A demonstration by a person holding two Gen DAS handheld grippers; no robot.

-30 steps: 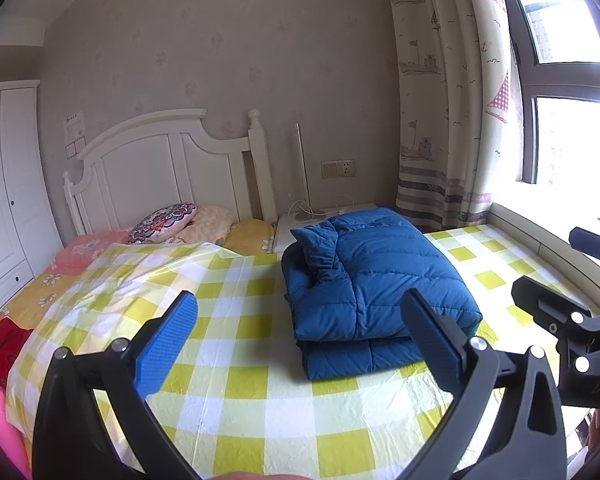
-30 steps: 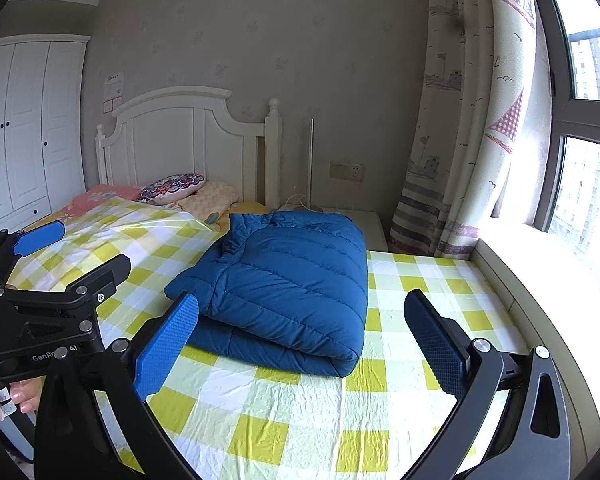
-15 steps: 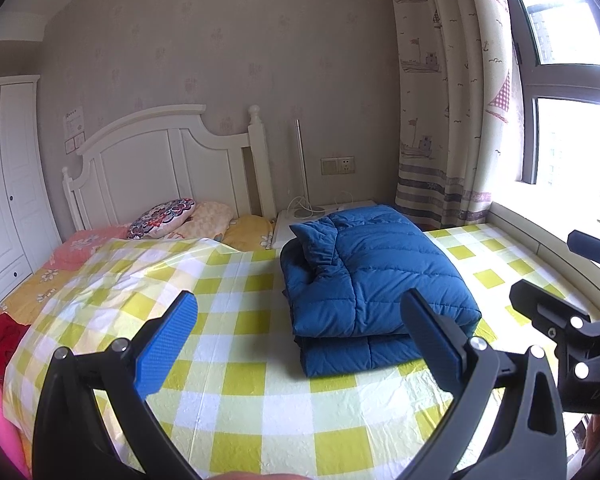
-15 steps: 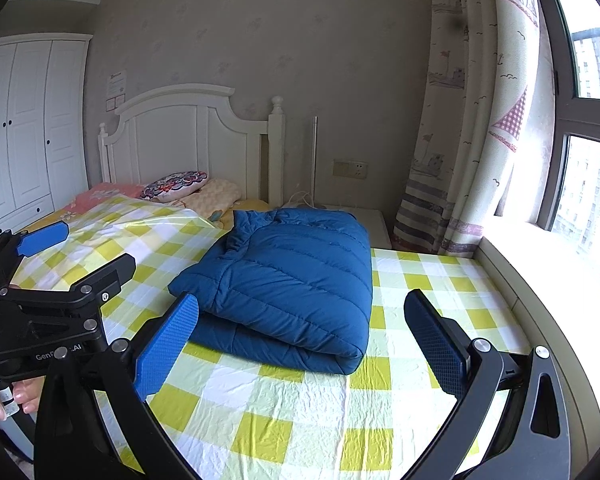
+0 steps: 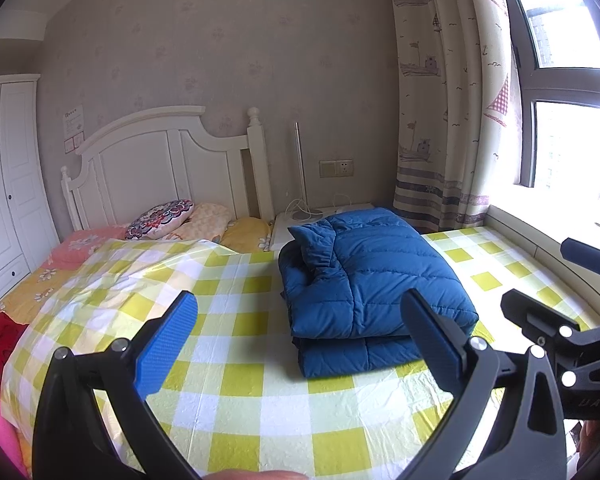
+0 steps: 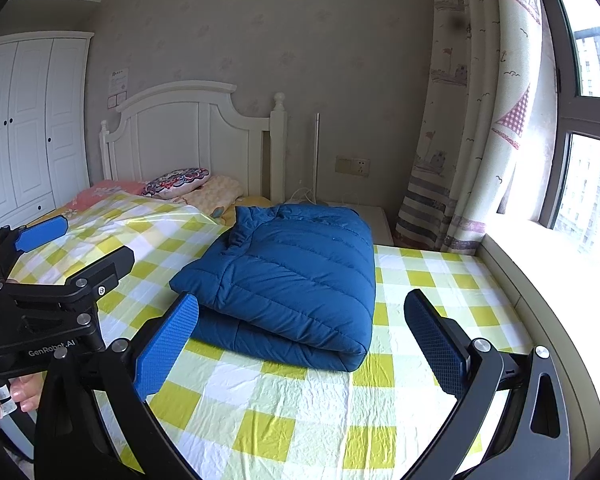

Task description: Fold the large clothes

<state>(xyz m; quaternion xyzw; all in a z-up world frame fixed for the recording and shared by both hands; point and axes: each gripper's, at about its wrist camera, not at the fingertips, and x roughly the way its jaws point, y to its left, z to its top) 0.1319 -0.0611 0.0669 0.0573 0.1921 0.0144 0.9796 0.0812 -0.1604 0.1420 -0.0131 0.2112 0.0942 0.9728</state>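
Jacket: the blue puffer jacket (image 5: 374, 280) lies folded in layers on the yellow-checked sheet (image 5: 260, 400), toward the far right of the bed, near the white nightstand (image 6: 374, 216).
Left gripper: the left gripper (image 5: 300, 344) is released, jaws spread wide, holding nothing, and hangs above the near part of the sheet.
Right gripper: the right gripper (image 6: 302, 342) is likewise spread and empty.
Key relation: the jacket lies ahead of both grippers, apart from each; in the left view it sits right of centre, in the right view close to centre and a little left, so the right gripper looks the nearer and squarer to it. Its long axis runs near to far, roughly along the grippers' line of sight.
Fold state: the bundle reads as finished or nearly so; any coming move would likely be a tidy or a lift.
Left view only: the stacked near edge, layers showing, and the collar (image 5: 316, 240) bunched at the far left corner.
Right view only: the rounded fold along the near right side, and the left gripper's body (image 6: 52, 304) off to the left with a hand (image 6: 12, 394) under it.
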